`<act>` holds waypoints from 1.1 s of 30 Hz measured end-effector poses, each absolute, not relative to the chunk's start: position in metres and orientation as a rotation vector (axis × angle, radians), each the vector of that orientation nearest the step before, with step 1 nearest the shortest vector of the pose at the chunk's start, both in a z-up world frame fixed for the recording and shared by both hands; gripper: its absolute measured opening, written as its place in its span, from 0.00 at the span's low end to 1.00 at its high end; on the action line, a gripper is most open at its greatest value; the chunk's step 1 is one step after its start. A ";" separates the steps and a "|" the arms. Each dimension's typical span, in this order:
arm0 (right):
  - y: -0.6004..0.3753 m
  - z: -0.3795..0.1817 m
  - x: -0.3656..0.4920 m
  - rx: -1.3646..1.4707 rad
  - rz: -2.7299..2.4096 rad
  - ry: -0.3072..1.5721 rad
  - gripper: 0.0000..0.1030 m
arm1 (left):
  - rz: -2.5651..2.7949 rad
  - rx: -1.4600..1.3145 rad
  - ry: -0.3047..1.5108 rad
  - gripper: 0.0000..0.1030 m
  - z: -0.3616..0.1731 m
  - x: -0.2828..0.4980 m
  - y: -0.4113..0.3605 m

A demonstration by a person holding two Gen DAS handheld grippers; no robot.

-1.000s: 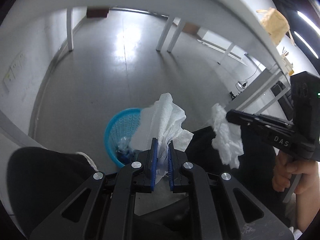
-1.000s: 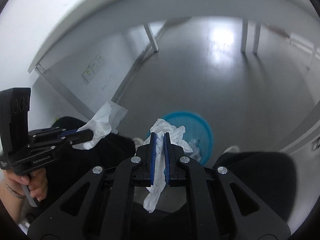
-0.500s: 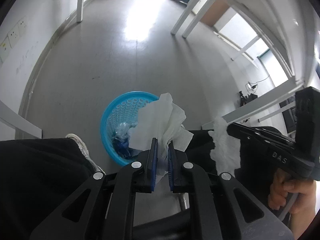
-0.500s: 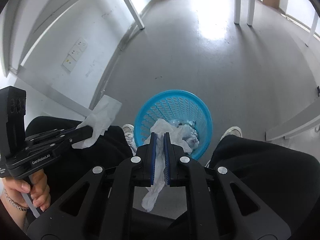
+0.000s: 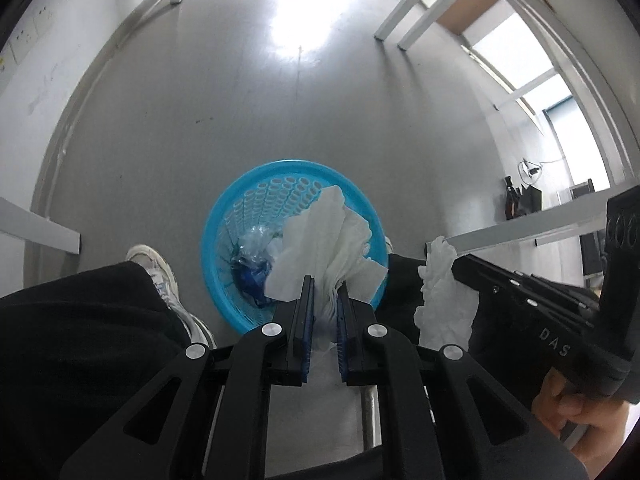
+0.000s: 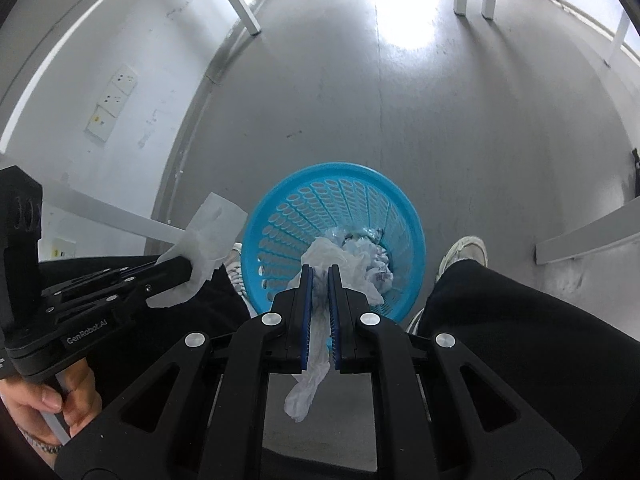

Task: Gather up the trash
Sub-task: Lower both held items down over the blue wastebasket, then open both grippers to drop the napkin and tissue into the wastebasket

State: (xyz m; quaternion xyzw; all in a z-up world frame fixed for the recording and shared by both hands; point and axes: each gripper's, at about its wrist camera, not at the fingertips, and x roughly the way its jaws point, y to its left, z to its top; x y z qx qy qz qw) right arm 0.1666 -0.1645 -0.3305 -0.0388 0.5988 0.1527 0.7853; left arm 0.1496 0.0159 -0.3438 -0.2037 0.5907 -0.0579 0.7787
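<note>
A round blue mesh basket (image 5: 256,208) stands on the grey floor between a person's feet, with crumpled plastic and blue scraps inside. My left gripper (image 5: 325,290) is shut on a white paper towel (image 5: 324,236) that fans out above the basket's near right rim. My right gripper (image 6: 319,271) is shut on a crumpled white tissue (image 6: 324,254), whose tail hangs below the pads; it hovers over the basket (image 6: 336,204). Each view shows the other gripper from the side: the right one (image 5: 456,267) with its tissue (image 5: 442,296), the left one (image 6: 188,269) with its towel (image 6: 214,226).
Black trouser legs (image 5: 80,320) and white shoes (image 5: 156,264) flank the basket. White table legs (image 5: 404,20) stand further off on the floor. A wall with socket plates (image 6: 112,100) runs along the left. A hand (image 6: 44,412) holds the left gripper's handle.
Both grippers have sunk and tipped further downward toward the basket, which now looks larger and more central. The tabletop edge has left both views. Both grips are unchanged.
</note>
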 end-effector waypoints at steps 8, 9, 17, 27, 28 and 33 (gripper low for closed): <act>-0.165 -0.368 0.195 -0.082 0.276 1.377 0.08 | -0.080 -0.426 1.351 0.09 -0.377 0.177 0.008; -0.165 -0.372 0.198 -0.078 0.268 1.387 0.08 | -0.073 -0.431 1.360 0.09 -0.381 0.179 0.008; -0.167 -0.398 0.208 -0.065 0.233 1.457 0.09 | -0.060 -0.484 1.412 0.09 -0.403 0.189 0.015; -0.169 -0.398 0.211 -0.072 0.216 1.442 0.30 | -0.066 -0.559 1.352 0.35 -0.398 0.189 0.024; -0.170 -0.397 0.209 -0.069 0.214 1.439 0.30 | -0.058 -0.555 1.348 0.35 -0.397 0.188 0.025; -0.167 -0.386 0.201 -0.091 0.227 1.404 0.31 | -0.053 -0.554 1.324 0.35 -0.386 0.178 0.028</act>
